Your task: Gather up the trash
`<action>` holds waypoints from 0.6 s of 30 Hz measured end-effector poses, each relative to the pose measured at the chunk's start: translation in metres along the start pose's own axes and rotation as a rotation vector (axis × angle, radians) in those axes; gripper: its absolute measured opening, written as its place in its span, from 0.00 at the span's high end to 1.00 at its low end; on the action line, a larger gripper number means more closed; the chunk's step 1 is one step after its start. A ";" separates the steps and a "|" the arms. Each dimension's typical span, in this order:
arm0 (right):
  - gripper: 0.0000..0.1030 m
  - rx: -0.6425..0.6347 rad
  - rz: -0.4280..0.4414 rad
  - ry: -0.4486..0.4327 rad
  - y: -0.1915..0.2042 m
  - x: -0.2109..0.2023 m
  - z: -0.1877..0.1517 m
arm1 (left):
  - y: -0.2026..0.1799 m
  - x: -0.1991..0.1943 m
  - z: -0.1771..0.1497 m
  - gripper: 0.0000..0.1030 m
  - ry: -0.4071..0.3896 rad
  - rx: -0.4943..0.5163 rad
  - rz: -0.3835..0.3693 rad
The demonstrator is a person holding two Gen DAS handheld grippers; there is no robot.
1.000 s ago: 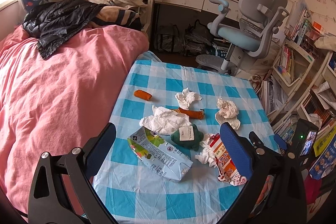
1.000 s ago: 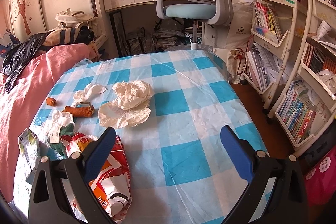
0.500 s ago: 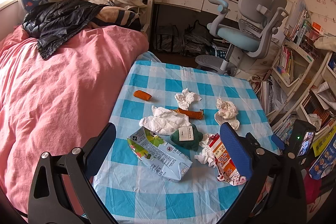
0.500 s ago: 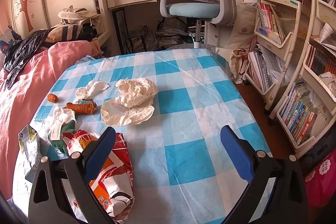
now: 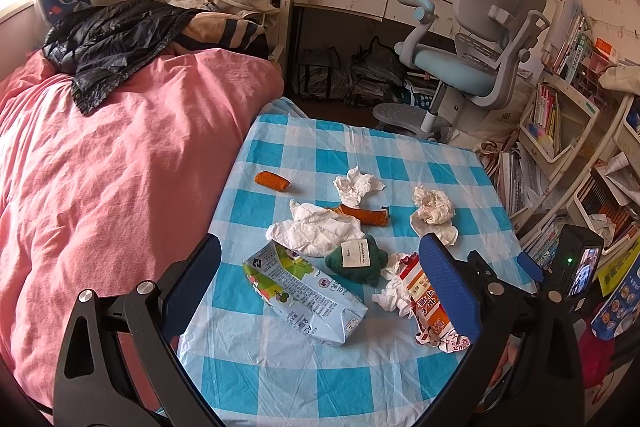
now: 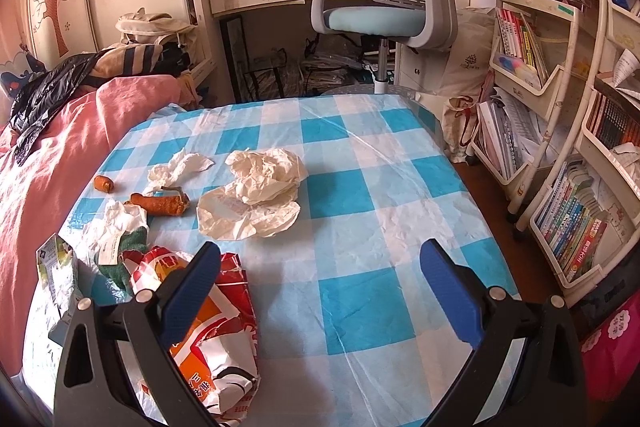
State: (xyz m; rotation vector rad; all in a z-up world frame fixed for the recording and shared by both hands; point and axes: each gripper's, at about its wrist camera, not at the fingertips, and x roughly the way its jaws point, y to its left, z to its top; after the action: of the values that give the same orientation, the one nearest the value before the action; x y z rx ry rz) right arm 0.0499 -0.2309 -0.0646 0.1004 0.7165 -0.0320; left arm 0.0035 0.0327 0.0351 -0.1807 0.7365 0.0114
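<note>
Between my left fingers (image 5: 320, 281), spread wide and empty, lies the flattened carton (image 5: 304, 291) on the desk (image 5: 280, 375). My right fingers (image 6: 320, 285), equally wide, hold nothing. Judged light and crushable: grip across its stiff folded edge.

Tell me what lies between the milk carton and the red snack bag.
In the left wrist view, a green plush and a crumpled tissue lie between carton and bag.

A thin, creased blue-and-white checked plastic tablecloth (image 6: 360, 227) has a slight sheen. Crumpled white paper tissues (image 5: 316, 231) look soft and matt; the red-orange snack wrapper (image 6: 208, 327) looks glossy.
</note>
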 end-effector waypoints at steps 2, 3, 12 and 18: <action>0.07 0.004 0.005 0.001 -0.001 0.000 0.000 | 0.000 0.000 0.000 0.07 0.000 0.001 0.002; 0.07 0.004 0.006 0.001 -0.001 0.001 0.000 | 0.000 0.000 0.000 0.07 0.001 0.000 0.000; 0.07 -0.023 0.034 -0.001 -0.001 0.001 0.002 | -0.004 0.004 -0.005 0.07 0.014 0.027 0.030; 0.07 -0.050 0.050 -0.009 -0.004 -0.002 0.002 | -0.011 0.009 -0.006 0.07 0.027 0.067 0.054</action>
State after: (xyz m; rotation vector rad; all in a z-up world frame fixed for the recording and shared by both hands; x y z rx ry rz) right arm 0.0498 -0.2348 -0.0619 0.0700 0.7052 0.0334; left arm 0.0070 0.0205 0.0259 -0.0973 0.7676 0.0361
